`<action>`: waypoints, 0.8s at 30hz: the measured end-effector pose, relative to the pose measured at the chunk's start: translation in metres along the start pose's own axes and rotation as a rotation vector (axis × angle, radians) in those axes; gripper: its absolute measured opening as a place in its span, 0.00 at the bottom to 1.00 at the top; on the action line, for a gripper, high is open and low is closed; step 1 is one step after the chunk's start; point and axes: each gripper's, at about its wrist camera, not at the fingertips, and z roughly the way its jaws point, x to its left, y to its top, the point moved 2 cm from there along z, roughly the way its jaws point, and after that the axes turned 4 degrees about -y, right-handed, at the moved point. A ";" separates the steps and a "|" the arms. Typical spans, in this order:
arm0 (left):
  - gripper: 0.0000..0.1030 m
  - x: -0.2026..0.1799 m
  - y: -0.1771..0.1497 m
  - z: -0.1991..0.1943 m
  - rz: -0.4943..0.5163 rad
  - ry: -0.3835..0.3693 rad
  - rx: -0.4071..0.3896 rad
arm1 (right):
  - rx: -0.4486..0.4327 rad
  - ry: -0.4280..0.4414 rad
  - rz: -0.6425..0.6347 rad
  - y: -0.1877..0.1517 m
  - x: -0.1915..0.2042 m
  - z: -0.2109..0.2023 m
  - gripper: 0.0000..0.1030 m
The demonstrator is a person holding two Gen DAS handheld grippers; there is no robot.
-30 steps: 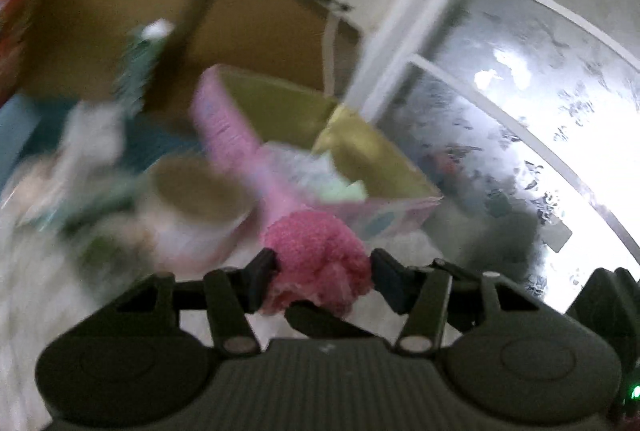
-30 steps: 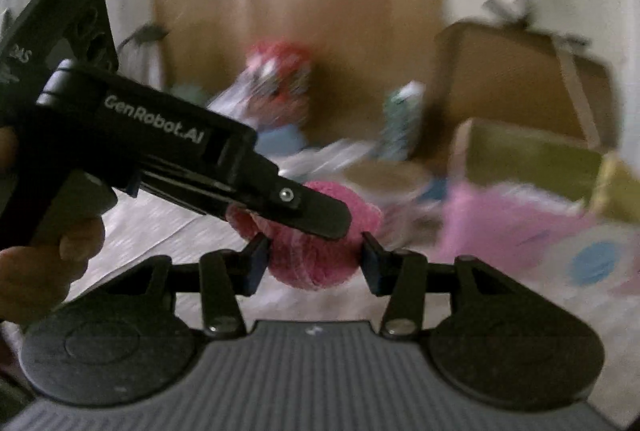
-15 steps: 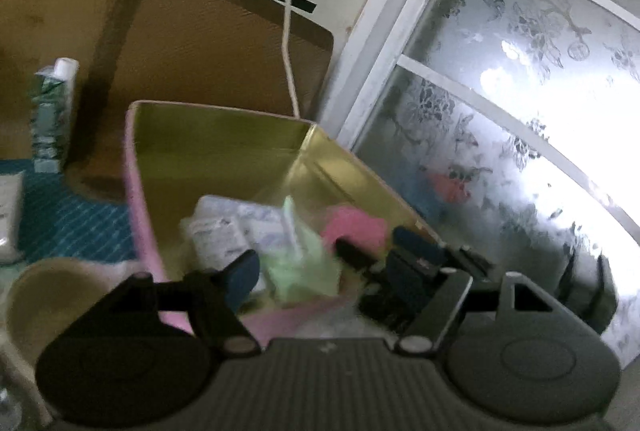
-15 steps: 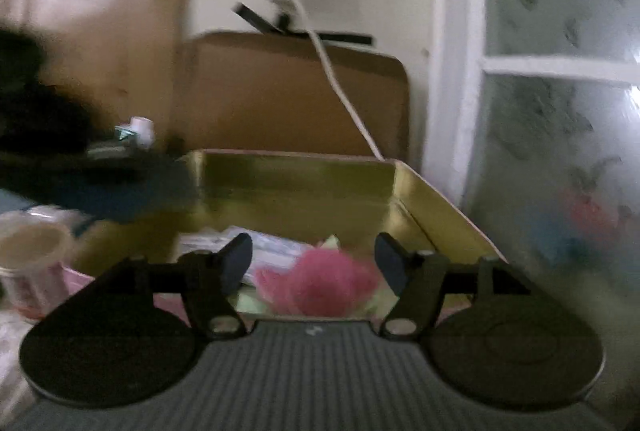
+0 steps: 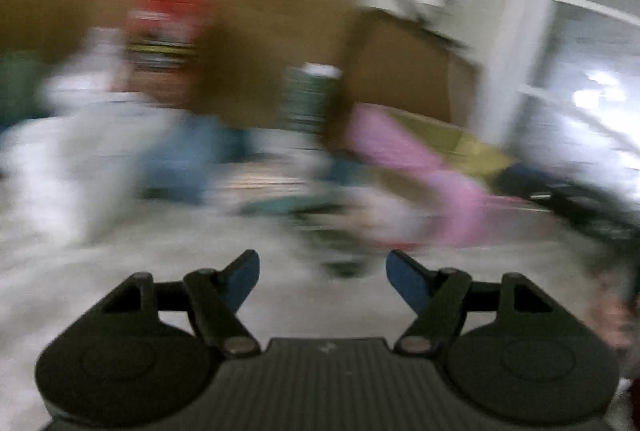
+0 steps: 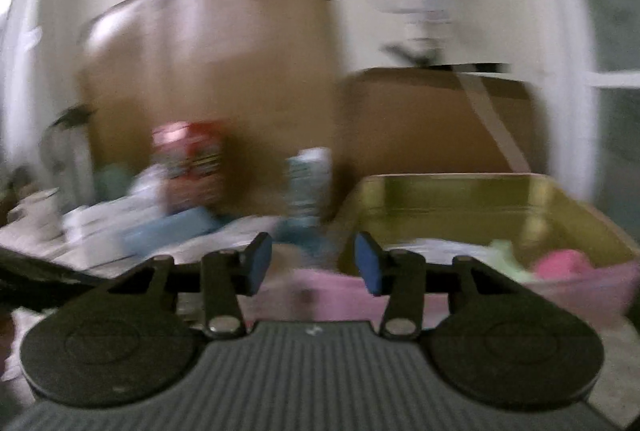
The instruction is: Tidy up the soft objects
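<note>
Both views are blurred by motion. The pink box with a gold inside stands at the right in the right wrist view, and in the left wrist view at centre right. The pink fluffy ball lies inside it beside a pale green soft item. My right gripper is open and empty, to the left of the box's near corner. My left gripper is open and empty over the pale floor, short of the box.
A brown board leans on the wall behind the box. A green-white carton, a red packet, white and blue cloths and blurred small things lie on the floor. A glass door is at right.
Both grippers let go of the pink ball into the box, opened, and pulled back and swung left. The ball now lies in the box.
</note>
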 end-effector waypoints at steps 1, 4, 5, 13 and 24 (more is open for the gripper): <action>0.70 0.015 -0.003 -0.005 -0.012 0.045 -0.016 | 0.010 0.030 -0.031 0.003 0.016 0.006 0.47; 0.69 0.047 -0.011 -0.014 -0.055 0.145 -0.062 | 0.071 0.093 -0.069 0.015 0.057 0.037 0.48; 0.69 0.055 -0.011 -0.017 -0.110 0.111 -0.076 | 0.094 0.107 -0.070 0.019 0.069 0.049 0.48; 0.71 0.053 -0.012 -0.028 -0.112 0.026 -0.182 | 0.244 0.123 -0.469 0.014 0.137 0.110 0.56; 0.71 0.063 -0.017 -0.038 -0.194 -0.010 -0.246 | 0.334 0.027 -0.750 -0.013 0.159 0.164 0.54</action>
